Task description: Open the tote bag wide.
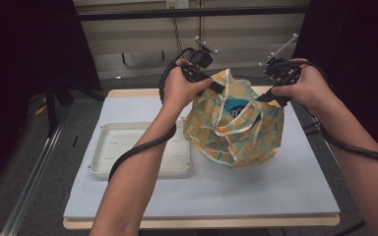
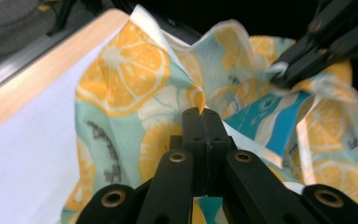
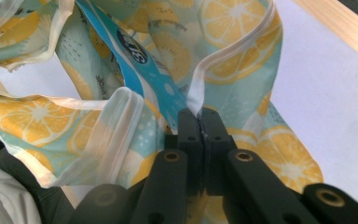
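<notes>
Both hand-held grippers (image 1: 220,88) (image 1: 262,98) pinch a crumpled lemon-print bag (image 1: 236,130) by its rim.

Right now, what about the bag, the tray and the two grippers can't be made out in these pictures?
- What the bag holds: high view, its cloth folds over the opening.
- Printed word on the blue patch: right gripper view, creases cut it off.
- Near right corner of the tray: high view, left forearm covers it.
- Left gripper and right gripper: pinched cloth hidden between shut jaws.

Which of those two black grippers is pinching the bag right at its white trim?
The right gripper: its closed jaws bite the white edge of the bag. The left gripper clamps the orange-printed fabric instead.
</notes>
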